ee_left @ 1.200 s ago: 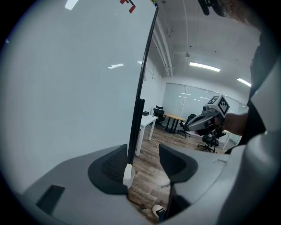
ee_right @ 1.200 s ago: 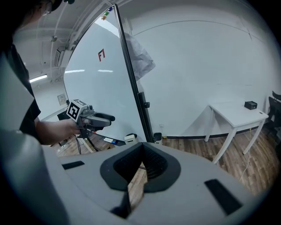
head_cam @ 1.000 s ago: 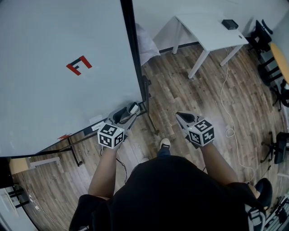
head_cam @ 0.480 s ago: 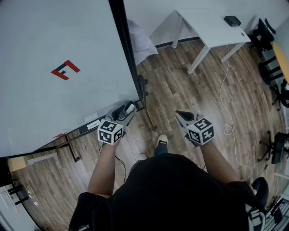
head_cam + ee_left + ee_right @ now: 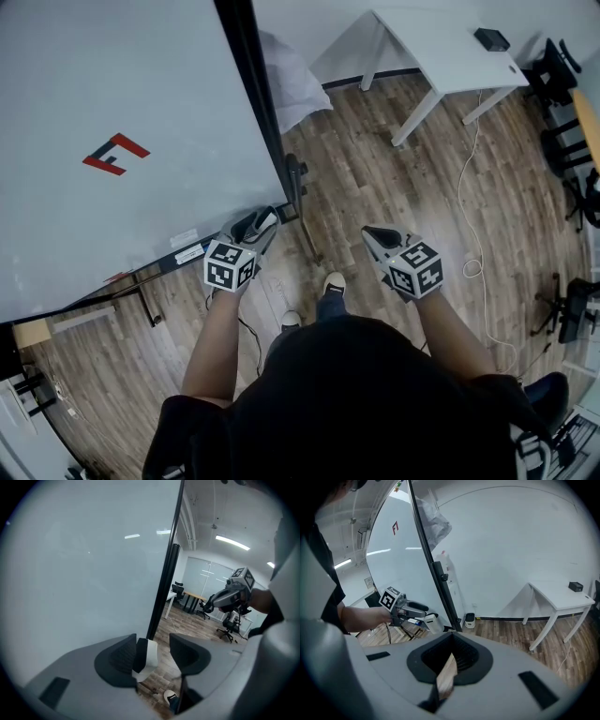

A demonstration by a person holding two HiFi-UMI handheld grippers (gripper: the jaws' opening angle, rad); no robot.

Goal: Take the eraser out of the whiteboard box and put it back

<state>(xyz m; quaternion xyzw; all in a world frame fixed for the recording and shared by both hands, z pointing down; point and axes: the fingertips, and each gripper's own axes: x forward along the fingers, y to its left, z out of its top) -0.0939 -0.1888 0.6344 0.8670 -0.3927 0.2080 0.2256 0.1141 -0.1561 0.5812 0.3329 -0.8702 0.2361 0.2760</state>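
The left tongs [image 5: 262, 223] are partly closed on the eraser [image 5: 268, 221]. In the left gripper view its white body and dark felt face lie flat against the left jaw's pad, and a strip of floor shows between it and the other jaw. The right gripper view shows it as a white block at the very tip of these tongs. The eraser is up in the air, just beside the lower right corner of the whiteboard [image 5: 112, 84], close to the end of the dark rail [image 5: 178, 260] that runs along the board's bottom edge.

The right tongs [image 5: 450, 657] are brought together and hold nothing; only a thin sliver of floor shows where their ribbed pads meet. They hang over the wooden floor [image 5: 375, 169], well apart from the left pair and pointing away from the person.

The board bears a small red mark [image 5: 114, 153], and a black frame post [image 5: 251, 103] runs down its right edge. Below the tongs, two shoes [image 5: 333, 281] stand on the planks. Farther off, a white counter [image 5: 441, 56] stands against the wall with a small black box [image 5: 492, 38] on it. A white cable [image 5: 464, 187] trails across the floor beside it, and dark office chairs [image 5: 562, 75] stand at the right edge.
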